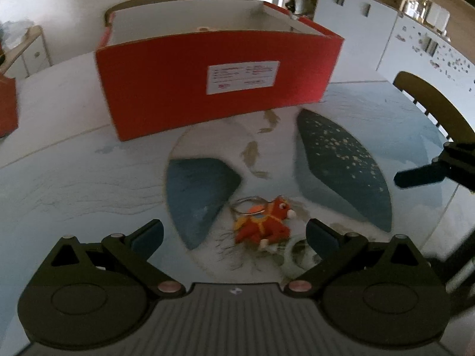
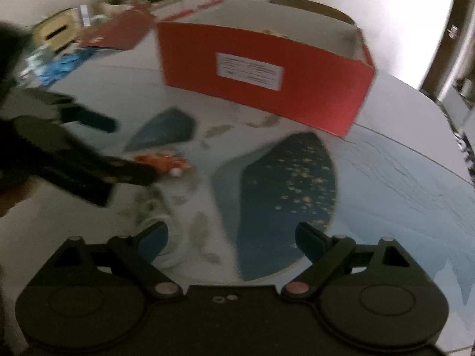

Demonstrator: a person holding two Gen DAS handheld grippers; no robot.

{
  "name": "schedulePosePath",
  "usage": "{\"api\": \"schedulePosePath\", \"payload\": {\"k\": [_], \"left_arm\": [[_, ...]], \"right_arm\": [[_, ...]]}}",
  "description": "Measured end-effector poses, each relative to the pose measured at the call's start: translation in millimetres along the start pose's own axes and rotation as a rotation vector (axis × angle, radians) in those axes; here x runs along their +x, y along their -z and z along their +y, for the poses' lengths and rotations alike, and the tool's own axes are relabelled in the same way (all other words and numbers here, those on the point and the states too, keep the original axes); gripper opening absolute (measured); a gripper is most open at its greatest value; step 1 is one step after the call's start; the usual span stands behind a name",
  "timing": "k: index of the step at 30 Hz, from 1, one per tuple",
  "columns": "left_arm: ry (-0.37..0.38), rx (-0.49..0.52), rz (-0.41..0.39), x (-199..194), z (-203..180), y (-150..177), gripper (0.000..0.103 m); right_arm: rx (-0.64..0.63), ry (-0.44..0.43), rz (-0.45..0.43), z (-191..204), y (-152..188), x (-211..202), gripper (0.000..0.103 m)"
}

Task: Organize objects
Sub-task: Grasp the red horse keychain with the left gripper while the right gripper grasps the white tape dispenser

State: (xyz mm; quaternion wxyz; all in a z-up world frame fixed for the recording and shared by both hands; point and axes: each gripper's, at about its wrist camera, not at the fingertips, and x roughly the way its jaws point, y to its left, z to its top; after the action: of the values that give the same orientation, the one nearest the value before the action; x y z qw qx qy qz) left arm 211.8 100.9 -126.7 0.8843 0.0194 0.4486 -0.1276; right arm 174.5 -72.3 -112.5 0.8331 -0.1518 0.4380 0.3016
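Observation:
An orange-red toy keychain [image 1: 262, 224] with a metal ring lies on the patterned tablecloth, between the open fingers of my left gripper [image 1: 234, 237]. In the right wrist view the keychain [image 2: 163, 161] lies at the left, with my left gripper [image 2: 130, 151] around it. An open red box [image 1: 219, 80] with a white label stands behind it on the table; it also shows in the right wrist view [image 2: 267, 77]. My right gripper [image 2: 231, 241] is open and empty above the cloth, and one finger of it shows in the left wrist view [image 1: 421, 176].
A white ring-shaped object [image 1: 292, 255] lies just right of the keychain. The red box lid [image 2: 118, 34] and clutter lie at the far left. Chairs [image 1: 433, 109] stand at the table's edge. White cabinets [image 1: 415, 35] stand behind.

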Motion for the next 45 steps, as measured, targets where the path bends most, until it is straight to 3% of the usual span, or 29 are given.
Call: {"api": "schedulePosePath", "payload": {"k": [8, 12, 15, 22, 27, 33, 45], "left_arm": [[0.003, -0.02, -0.001, 9, -7, -2, 0.099], [-0.003, -0.04, -0.001, 11, -8, -2, 0.081], [-0.004, -0.044, -0.006, 10, -9, -1, 0.078], [0.016, -0.042, -0.009, 9, -15, -2, 0.046], [0.009, -0.054, -0.017, 8, -18, 0, 0.045], [0.007, -0.088, -0.016, 8, -13, -2, 0.044], [0.003, -0.184, -0.042, -4, 1, -1, 0.043]], "right_arm": [[-0.069, -0.038, 0.02, 24, 4, 13, 0.09], [-0.086, -0.04, 0.024, 28, 4, 18, 0.085], [-0.091, -0.046, 0.028, 30, 3, 22, 0.082], [-0.108, -0.07, 0.041, 36, 1, 25, 0.075], [-0.132, -0.096, 0.04, 42, 1, 24, 0.073], [-0.129, -0.093, 0.023, 42, 0, 23, 0.052], [-0.119, -0.068, 0.048, 34, 2, 17, 0.051]]}}
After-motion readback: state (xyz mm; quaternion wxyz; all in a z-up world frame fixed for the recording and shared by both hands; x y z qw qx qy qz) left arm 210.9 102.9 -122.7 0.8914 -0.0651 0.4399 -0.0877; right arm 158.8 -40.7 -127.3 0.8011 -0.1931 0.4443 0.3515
